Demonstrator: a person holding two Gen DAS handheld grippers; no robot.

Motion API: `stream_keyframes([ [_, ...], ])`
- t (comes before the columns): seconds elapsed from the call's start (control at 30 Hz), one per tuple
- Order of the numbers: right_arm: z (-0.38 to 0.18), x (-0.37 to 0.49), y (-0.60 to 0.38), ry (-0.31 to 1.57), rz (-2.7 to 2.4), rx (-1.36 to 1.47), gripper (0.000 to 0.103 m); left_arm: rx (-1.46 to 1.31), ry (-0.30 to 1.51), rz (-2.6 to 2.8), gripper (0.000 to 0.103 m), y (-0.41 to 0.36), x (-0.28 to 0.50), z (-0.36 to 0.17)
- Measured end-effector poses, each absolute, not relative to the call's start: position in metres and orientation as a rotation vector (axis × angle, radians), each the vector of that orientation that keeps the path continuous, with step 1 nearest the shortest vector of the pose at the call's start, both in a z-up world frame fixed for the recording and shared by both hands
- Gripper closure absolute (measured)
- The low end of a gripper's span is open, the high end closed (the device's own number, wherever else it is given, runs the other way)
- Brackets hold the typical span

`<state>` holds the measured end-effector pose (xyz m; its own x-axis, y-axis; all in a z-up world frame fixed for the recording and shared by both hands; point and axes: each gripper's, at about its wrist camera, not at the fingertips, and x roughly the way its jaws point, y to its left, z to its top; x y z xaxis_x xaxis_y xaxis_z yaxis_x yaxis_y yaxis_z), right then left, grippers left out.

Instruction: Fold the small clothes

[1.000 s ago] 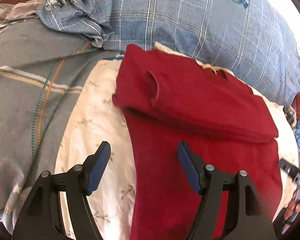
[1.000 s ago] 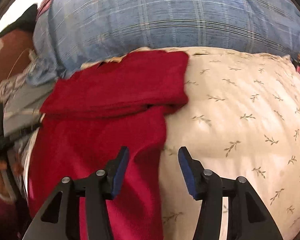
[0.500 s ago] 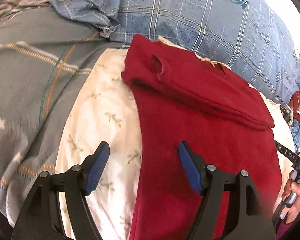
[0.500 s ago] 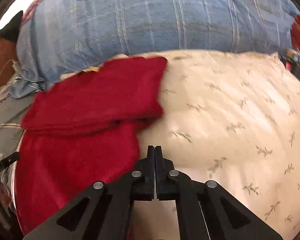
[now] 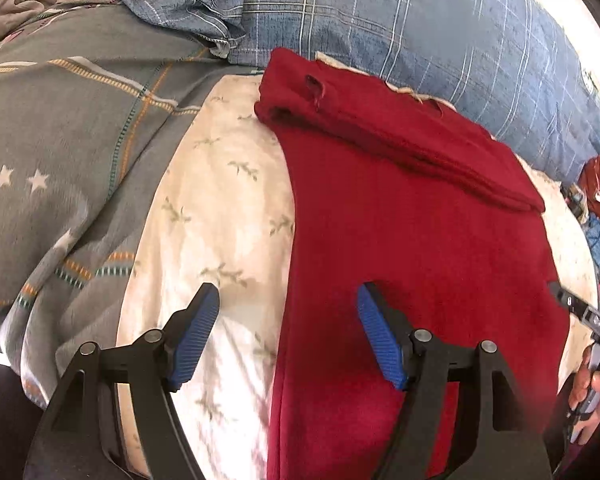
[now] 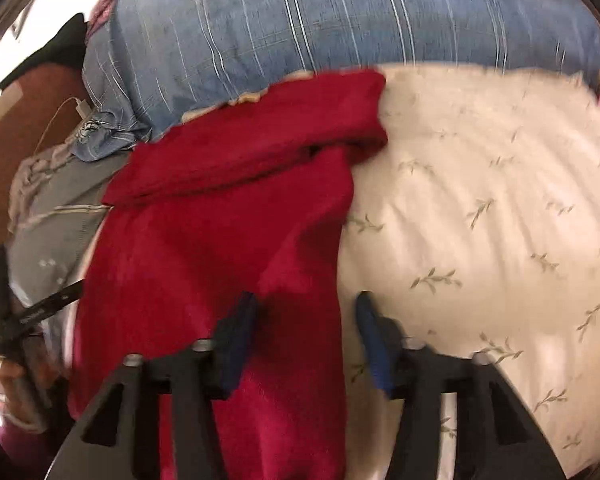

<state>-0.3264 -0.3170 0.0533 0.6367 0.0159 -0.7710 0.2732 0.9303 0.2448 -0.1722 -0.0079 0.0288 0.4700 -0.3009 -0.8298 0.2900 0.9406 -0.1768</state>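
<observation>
Red garment [image 5: 412, 216] flat on the floral sheet [image 5: 220, 208] of the bed, far end already folded over toward the blue pillow [image 5: 380, 20]. Long axis running straight away from both claws. Left claw [image 5: 288, 336] wide, holding nothing, straddling the garment's left edge. Right claw [image 6: 306, 338] wide too, empty, straddling the right edge. Both about equally near, at the near end. Likely next: pinching both near corners and carrying them forward.

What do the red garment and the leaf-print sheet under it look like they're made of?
Red garment: looks like thick, fuzzy knit or fleece, matte with a soft nap and bulky folded edges. Leaf-print sheet: seemingly thin woven cotton, smooth and matte with fine creases. Exact fibres can't be told.
</observation>
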Motion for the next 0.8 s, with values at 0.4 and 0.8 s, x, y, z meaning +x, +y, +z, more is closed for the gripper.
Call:
stream_keyframes([
  [0.4,0.066,-0.348,-0.323,0.876,-0.132,0.406,0.085,0.022,1.029,-0.348,0.032,0.001,-0.196,0.03],
  [0.8,0.047,-0.397,-0.327,0.997,-0.02,0.454,0.05,0.069,1.072,-0.393,0.032,-0.004,-0.223,0.025],
])
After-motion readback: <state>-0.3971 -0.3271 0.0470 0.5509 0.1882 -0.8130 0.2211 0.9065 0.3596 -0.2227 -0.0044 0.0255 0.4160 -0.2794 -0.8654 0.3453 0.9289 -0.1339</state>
